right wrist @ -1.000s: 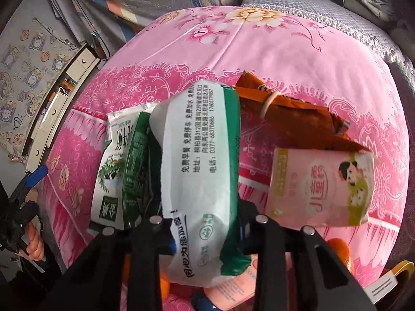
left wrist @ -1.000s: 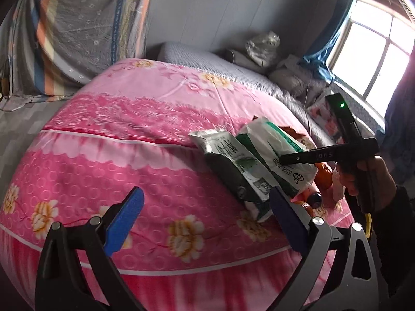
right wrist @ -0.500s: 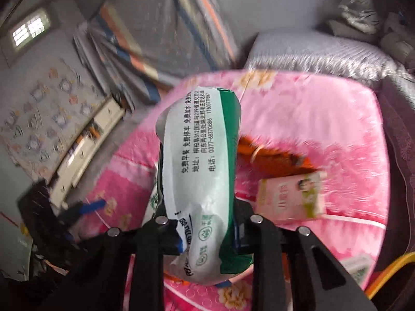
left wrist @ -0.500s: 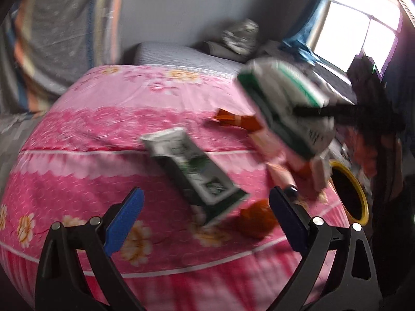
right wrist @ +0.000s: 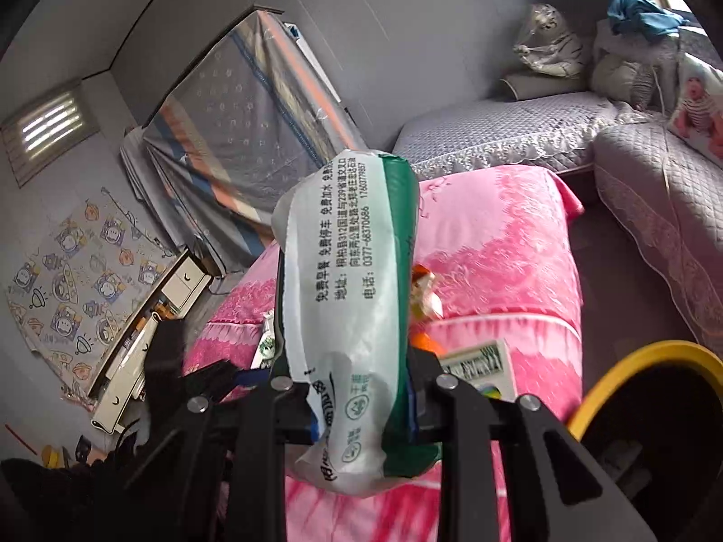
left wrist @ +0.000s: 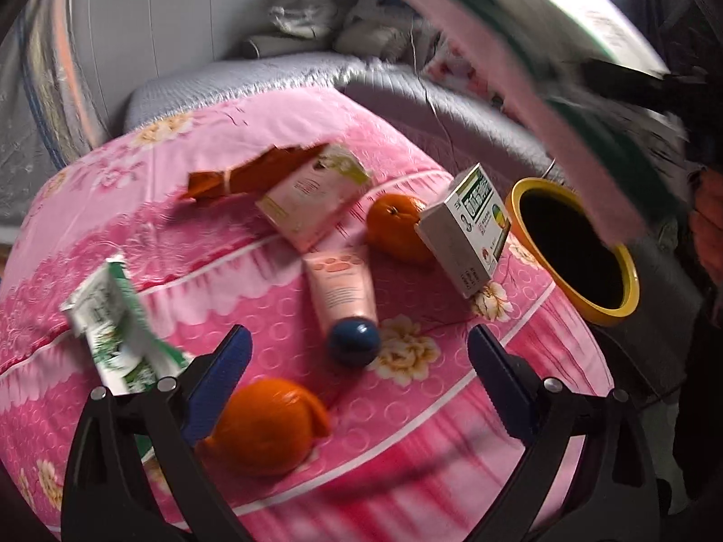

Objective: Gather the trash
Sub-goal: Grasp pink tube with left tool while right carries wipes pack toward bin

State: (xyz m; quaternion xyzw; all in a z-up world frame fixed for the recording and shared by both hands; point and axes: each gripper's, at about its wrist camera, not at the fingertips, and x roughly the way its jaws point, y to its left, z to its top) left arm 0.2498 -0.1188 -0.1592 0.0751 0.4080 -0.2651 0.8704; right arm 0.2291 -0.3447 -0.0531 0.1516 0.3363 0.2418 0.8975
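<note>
My right gripper [right wrist: 361, 424] is shut on a white and green plastic bag [right wrist: 350, 298] and holds it up in the air, left of the yellow-rimmed black bin [right wrist: 632, 370]. In the left wrist view the bag [left wrist: 542, 58] hangs blurred above the bin [left wrist: 574, 248]. My left gripper [left wrist: 357, 366] is open and empty, low over the pink bed cover [left wrist: 135, 235]. Ahead of it lie an orange [left wrist: 266, 424], a pink tube [left wrist: 343, 289], a second orange [left wrist: 397, 226], a white box [left wrist: 465, 235], a pink packet [left wrist: 312, 198], an orange wrapper [left wrist: 239, 176] and a green-white packet [left wrist: 117, 329].
A grey quilted sofa [right wrist: 655, 171] with cushions runs behind and right of the bed. A striped cloth [right wrist: 235, 131] leans on the wall at left. The bin stands off the bed's right edge.
My right gripper has lifted the white and green bag off the bed and carried it toward the bin. My left gripper has swung right, bringing the oranges, tube and box into view.
</note>
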